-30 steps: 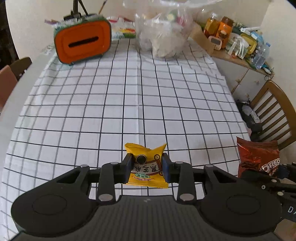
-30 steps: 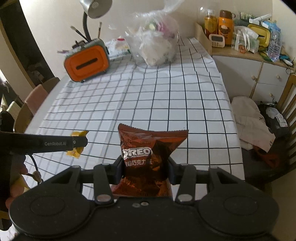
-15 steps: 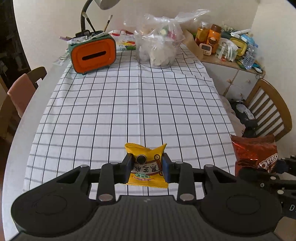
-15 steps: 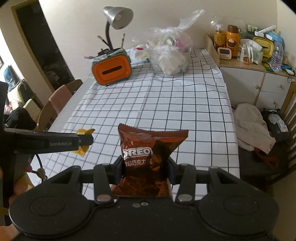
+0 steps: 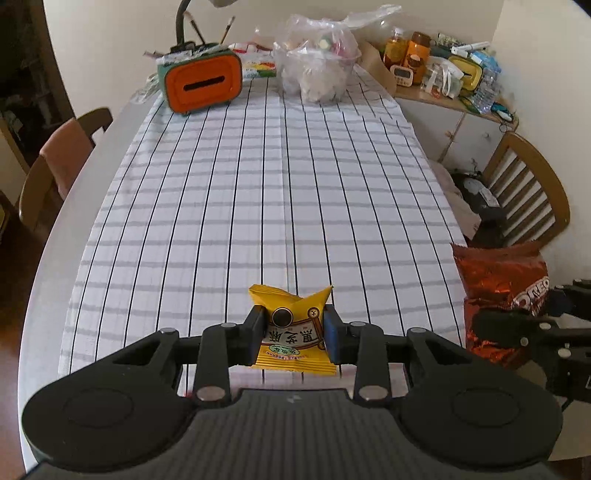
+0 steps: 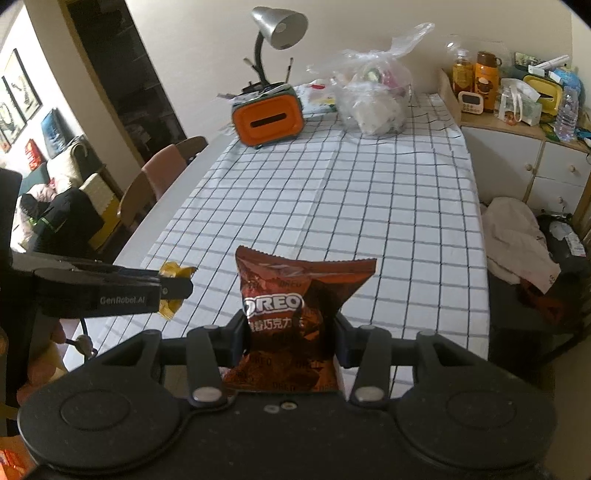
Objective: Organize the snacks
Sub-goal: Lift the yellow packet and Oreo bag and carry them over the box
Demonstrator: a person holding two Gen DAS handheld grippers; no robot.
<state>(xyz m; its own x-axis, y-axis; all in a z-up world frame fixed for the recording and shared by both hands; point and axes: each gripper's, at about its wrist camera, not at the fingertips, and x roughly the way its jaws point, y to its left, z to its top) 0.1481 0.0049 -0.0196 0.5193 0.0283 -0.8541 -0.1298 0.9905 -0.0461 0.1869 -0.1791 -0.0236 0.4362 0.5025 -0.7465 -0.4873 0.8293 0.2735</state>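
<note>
My left gripper (image 5: 294,338) is shut on a small yellow snack packet (image 5: 291,325) and holds it above the near end of the checked tablecloth (image 5: 258,192). My right gripper (image 6: 290,341) is shut on a brown Oreo bag (image 6: 291,295), held upright above the near table edge. In the left wrist view the Oreo bag (image 5: 498,280) shows at the right with the right gripper below it. In the right wrist view the left gripper (image 6: 110,291) shows at the left with the yellow packet (image 6: 171,288) between its fingers.
At the far end of the table stand an orange box with a slot (image 5: 203,86), a desk lamp (image 6: 277,33) and a clear plastic bag of snacks (image 5: 321,70). A cluttered sideboard (image 5: 443,74) and a wooden chair (image 5: 528,192) are at the right, another chair (image 5: 62,162) at the left.
Both grippers have pulled back and risen from the table, each still holding its snack. More of the room and the table's far end shows now.
</note>
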